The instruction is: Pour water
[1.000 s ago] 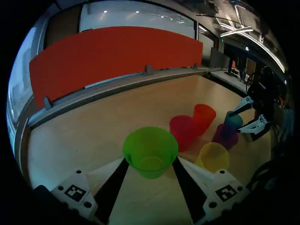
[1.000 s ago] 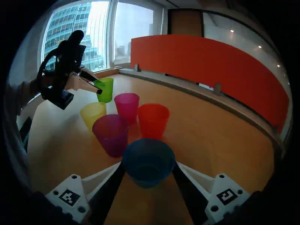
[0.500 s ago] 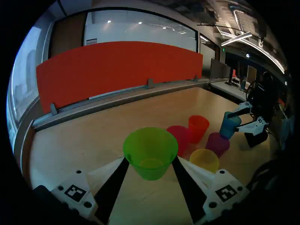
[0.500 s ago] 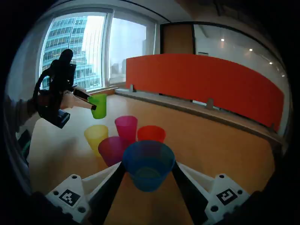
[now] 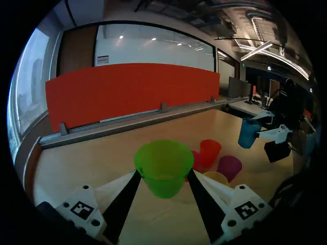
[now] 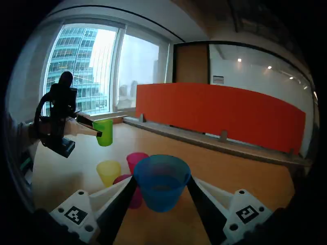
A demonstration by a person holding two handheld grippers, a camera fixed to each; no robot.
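Left gripper view looks along the left gripper (image 5: 163, 176), whose fingers clamp a green cup (image 5: 164, 165) upright, lifted off the wooden table (image 5: 81, 163). Just behind it a pink cup (image 5: 196, 158), an orange cup (image 5: 209, 151), a purple cup (image 5: 229, 166) and a yellow cup (image 5: 215, 177) stand bunched together, well apart from the table's far edge, where an orange partition (image 5: 131, 87) runs. Beyond them the right gripper (image 5: 255, 127) grips a blue cup (image 5: 247, 134) upright in the air. Whether either held cup contains water cannot be told.
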